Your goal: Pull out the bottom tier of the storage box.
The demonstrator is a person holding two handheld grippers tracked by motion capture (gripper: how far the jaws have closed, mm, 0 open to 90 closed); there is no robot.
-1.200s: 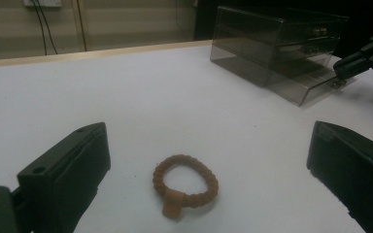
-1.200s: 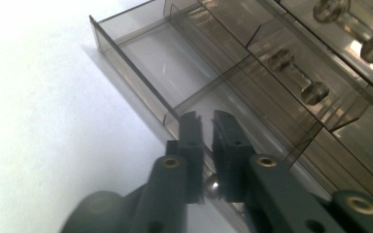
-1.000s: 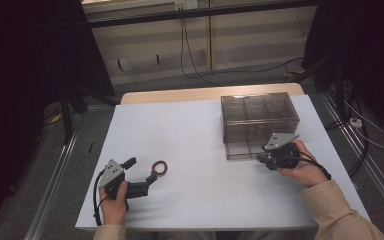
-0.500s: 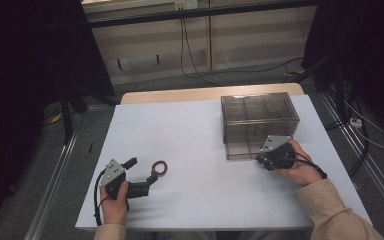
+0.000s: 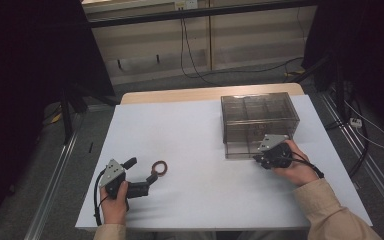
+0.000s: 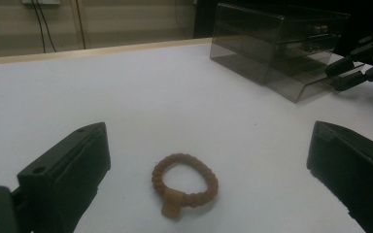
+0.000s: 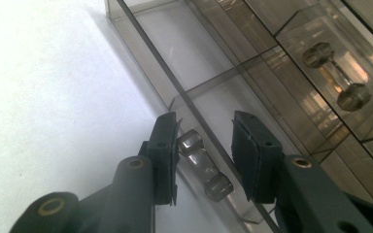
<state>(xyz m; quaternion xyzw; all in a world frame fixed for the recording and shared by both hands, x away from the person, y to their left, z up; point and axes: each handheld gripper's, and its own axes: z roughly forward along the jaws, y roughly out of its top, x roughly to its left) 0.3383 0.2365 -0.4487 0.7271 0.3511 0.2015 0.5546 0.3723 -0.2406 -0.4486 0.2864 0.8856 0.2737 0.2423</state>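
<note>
Drawer handle (image 7: pixel 200 166) sitting between the right hand-held gripper's (image 7: pixel 204 156) narrowly parted jaws, which have been edging closer to the smoky box (image 5: pixel 258 120).
Left hand-held gripper (image 6: pixel 209 187) is waiting wide around the braided ring (image 6: pixel 184 184) on the white surface (image 5: pixel 195 140); its view is revealing the drawer already slightly out.

- In the right gripper view, the smoky drawer box (image 7: pixel 252 63) runs off the top and right edges.
- The drawer handle (image 7: pixel 201 165) sits partly behind the right gripper (image 7: pixel 204 150).
- In the high view, the brown ring (image 5: pixel 159 168) is too small to show its braiding.
</note>
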